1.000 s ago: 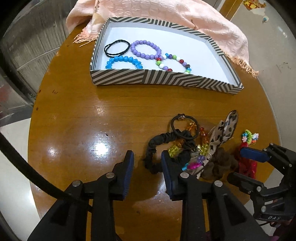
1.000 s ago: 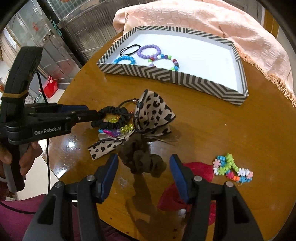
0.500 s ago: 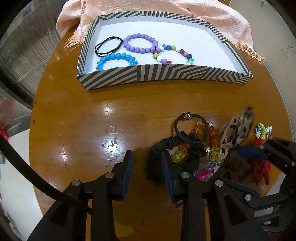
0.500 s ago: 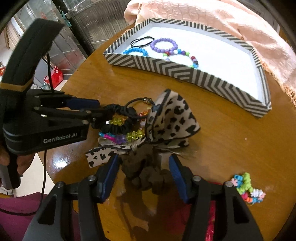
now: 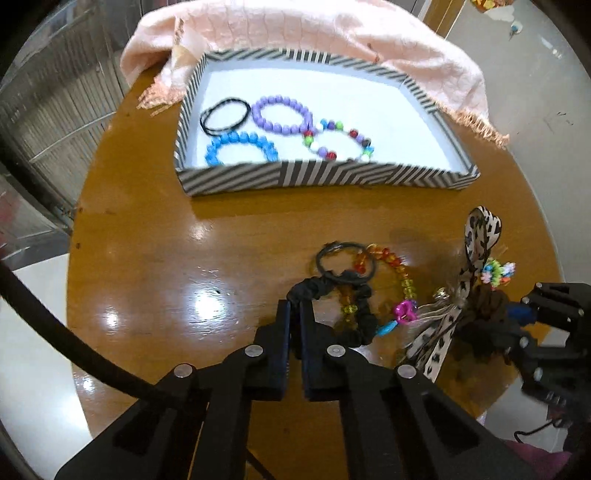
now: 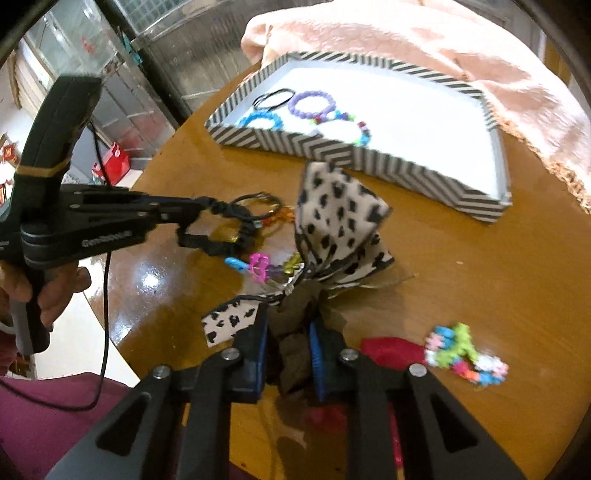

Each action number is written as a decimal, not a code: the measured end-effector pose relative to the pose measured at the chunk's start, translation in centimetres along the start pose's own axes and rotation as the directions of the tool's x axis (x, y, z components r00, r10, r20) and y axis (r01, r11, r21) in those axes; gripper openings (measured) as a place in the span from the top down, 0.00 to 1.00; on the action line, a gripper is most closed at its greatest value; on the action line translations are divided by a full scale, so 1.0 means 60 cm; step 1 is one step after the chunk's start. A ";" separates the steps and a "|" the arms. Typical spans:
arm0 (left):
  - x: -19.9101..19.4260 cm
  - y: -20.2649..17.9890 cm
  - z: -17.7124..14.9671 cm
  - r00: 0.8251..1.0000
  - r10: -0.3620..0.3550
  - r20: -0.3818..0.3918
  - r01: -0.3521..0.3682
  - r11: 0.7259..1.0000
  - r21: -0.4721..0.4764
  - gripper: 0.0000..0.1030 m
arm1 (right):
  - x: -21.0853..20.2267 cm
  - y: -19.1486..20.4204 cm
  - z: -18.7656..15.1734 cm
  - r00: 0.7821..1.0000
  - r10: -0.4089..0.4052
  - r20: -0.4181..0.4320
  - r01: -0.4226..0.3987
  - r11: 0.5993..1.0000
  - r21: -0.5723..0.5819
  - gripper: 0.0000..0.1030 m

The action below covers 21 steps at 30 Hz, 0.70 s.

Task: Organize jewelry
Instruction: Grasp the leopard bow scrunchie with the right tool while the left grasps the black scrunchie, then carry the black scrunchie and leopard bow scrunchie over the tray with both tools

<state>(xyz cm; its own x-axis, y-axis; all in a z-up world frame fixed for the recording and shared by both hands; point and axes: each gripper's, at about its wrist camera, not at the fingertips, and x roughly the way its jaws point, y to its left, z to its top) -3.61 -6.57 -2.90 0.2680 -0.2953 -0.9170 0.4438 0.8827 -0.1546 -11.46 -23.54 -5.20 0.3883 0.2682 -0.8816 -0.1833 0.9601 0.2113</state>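
Note:
My left gripper (image 5: 294,314) is shut on a black scrunchie (image 5: 354,295), also seen in the right wrist view (image 6: 214,229), held just above the round wooden table (image 5: 166,258). A thin black hair ring (image 5: 345,262) and a coloured bead bracelet (image 5: 399,280) tangle with it. My right gripper (image 6: 288,332) is shut on a brown scrunchie (image 6: 293,354) next to a leopard-print bow (image 6: 340,218). The striped tray (image 5: 314,177) at the back holds a black hair tie (image 5: 223,114), a purple bracelet (image 5: 282,114), a blue bracelet (image 5: 240,147) and a multicoloured bracelet (image 5: 340,142).
A peach cloth (image 5: 332,33) lies behind and under the tray's far side. A flower-bead bracelet (image 6: 465,350) and a red scrunchie (image 6: 391,350) lie on the table at the right. The table edge is close at the left and front.
Both grippers have closed: the left on the black scrunchie, the right on the brown scrunchie. The left has pulled the black scrunchie and bead bracelet away from the bow.

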 end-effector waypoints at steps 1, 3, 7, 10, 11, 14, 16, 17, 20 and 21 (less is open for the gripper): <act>-0.008 0.002 0.000 1.000 -0.009 0.006 0.009 1.000 -0.001 0.95 | -0.011 -0.005 -0.001 1.000 0.000 0.007 0.000 1.000 0.008 0.81; -0.022 0.007 0.000 1.000 -0.026 0.015 0.026 1.000 -0.005 0.95 | -0.027 -0.009 -0.001 1.000 -0.002 0.021 0.002 1.000 0.018 0.81; -0.048 0.012 -0.001 0.998 -0.061 0.033 0.061 0.998 -0.015 0.95 | -0.053 -0.017 -0.001 0.999 0.002 0.053 -0.003 1.000 0.031 0.81; -0.062 0.007 0.003 0.996 -0.070 0.051 0.071 0.997 -0.015 0.95 | -0.069 -0.020 -0.001 0.997 0.010 0.080 -0.014 0.999 0.042 0.81; -0.068 0.005 0.004 0.996 -0.071 0.057 0.072 0.997 -0.014 0.95 | -0.075 -0.019 -0.003 0.996 0.013 0.088 -0.017 0.999 0.044 0.81; -0.085 0.003 0.009 0.994 -0.069 0.080 0.070 0.998 -0.008 0.95 | -0.085 -0.014 0.008 0.993 0.016 0.120 -0.021 0.999 0.041 0.81; -0.094 0.002 0.013 0.993 -0.070 0.093 0.071 0.997 -0.007 0.95 | -0.091 -0.012 0.017 0.991 0.014 0.135 -0.019 0.999 0.039 0.81; -0.098 0.001 0.016 0.993 -0.068 0.099 0.069 0.998 -0.006 0.95 | -0.094 -0.011 0.020 0.990 0.013 0.142 -0.019 0.999 0.040 0.81; -0.108 -0.002 0.026 0.992 -0.052 0.119 0.053 0.999 -0.003 0.95 | -0.101 -0.012 0.033 0.986 0.016 0.165 -0.024 0.999 0.045 0.81; -0.109 -0.003 0.028 0.991 -0.047 0.122 0.047 0.999 -0.003 0.95 | -0.104 -0.011 0.037 0.985 0.017 0.172 -0.025 0.999 0.047 0.81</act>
<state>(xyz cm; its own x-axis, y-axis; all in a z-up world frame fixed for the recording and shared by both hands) -3.99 -5.42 3.75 0.3495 -0.3787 -0.8570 0.4532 0.8689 -0.1991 -11.76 -25.64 1.09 0.5347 0.2941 -0.7922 -0.1505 0.9556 0.2532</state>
